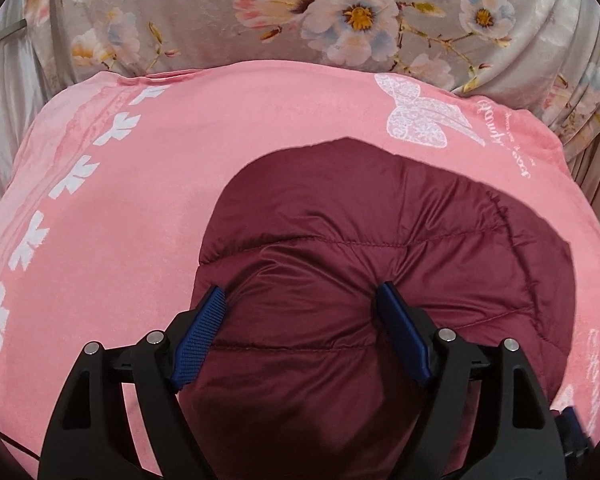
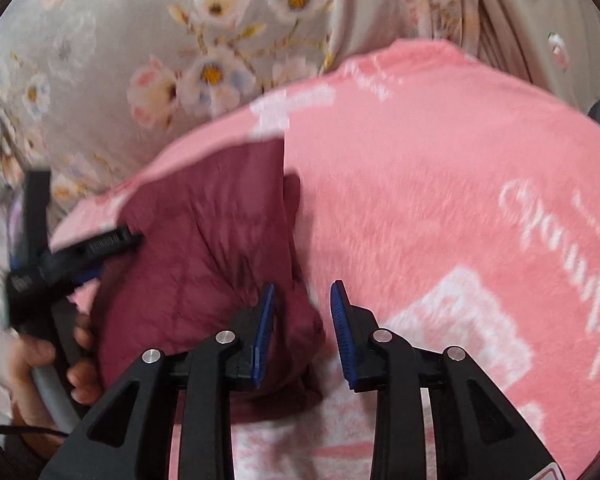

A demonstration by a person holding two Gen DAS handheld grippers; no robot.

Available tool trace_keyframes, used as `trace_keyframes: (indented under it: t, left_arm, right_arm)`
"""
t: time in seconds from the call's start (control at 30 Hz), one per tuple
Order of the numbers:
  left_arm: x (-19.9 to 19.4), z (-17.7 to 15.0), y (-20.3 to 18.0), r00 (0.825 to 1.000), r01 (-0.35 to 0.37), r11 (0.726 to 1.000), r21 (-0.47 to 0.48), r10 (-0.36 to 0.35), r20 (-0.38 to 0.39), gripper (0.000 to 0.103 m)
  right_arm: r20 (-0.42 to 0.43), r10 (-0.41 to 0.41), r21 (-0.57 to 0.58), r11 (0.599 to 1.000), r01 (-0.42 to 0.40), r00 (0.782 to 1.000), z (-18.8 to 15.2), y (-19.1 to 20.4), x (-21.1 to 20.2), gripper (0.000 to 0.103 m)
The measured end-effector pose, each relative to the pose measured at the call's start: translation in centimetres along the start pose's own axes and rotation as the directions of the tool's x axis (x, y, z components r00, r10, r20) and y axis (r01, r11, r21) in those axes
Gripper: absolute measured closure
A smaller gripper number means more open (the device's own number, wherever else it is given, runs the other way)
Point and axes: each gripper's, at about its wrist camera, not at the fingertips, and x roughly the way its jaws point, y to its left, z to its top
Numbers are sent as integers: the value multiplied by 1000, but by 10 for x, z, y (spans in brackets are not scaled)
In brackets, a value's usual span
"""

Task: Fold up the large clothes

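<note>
My left claw (image 1: 300,300) stands wide, its two blue ribbed pads pressed into the bulging fold of a maroon quilted puffer jacket (image 1: 380,220), straddling the padded bundle rather than pinching it; I judge this holds the springy fill down so the fold does not reopen. My right claw (image 2: 302,300) is narrowly parted and holds nothing: its left pad lies just beside the jacket's (image 2: 204,248) rounded near edge, its right pad over bare cloth. That view is motion-blurred, so whether the pad touches the jacket I cannot tell. In the same view my left hand (image 2: 40,360) grips the other tool's handle at the jacket's far side.

The jacket is a compact, folded mound of slick, faintly glossy shell with stitched channels and fine puckers along the seams. It lies on a pink plush blanket (image 1: 140,200) printed with white leaves, a lace butterfly and script. Beyond it hangs grey satin-like floral fabric (image 1: 220,8), draped in soft pleats.
</note>
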Motion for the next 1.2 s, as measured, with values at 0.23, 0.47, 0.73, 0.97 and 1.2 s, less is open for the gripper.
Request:
trace_keyframes:
  t: [0.23,0.47,0.73,0.97,1.2]
  left_arm:
    - [-19,40,-2,997,-16,1000,-10,17,75,27]
    - [-6,70,-3,995,-50,999,-13,51,87,27]
    - [41,73,-6,998,-52,997,-52,54,21,27]
    - [70,62,-10,998,-55,997,-50,55,1,26]
    - [78,51,-14,996,-80,996,-36,81,39,23]
  right_arm:
    - [70,33,-32,999,-31,997,68,21,7,66]
    - [-34,14,40,999,-13,999,100,36,85,65]
    - [-72,-86,-61,995,82,994,90,53,132,95]
    - [-59,-133,-115,985,126,989,73,46,156,95]
    - [-58,-150,-147,979,141,987,65,48,164,95]
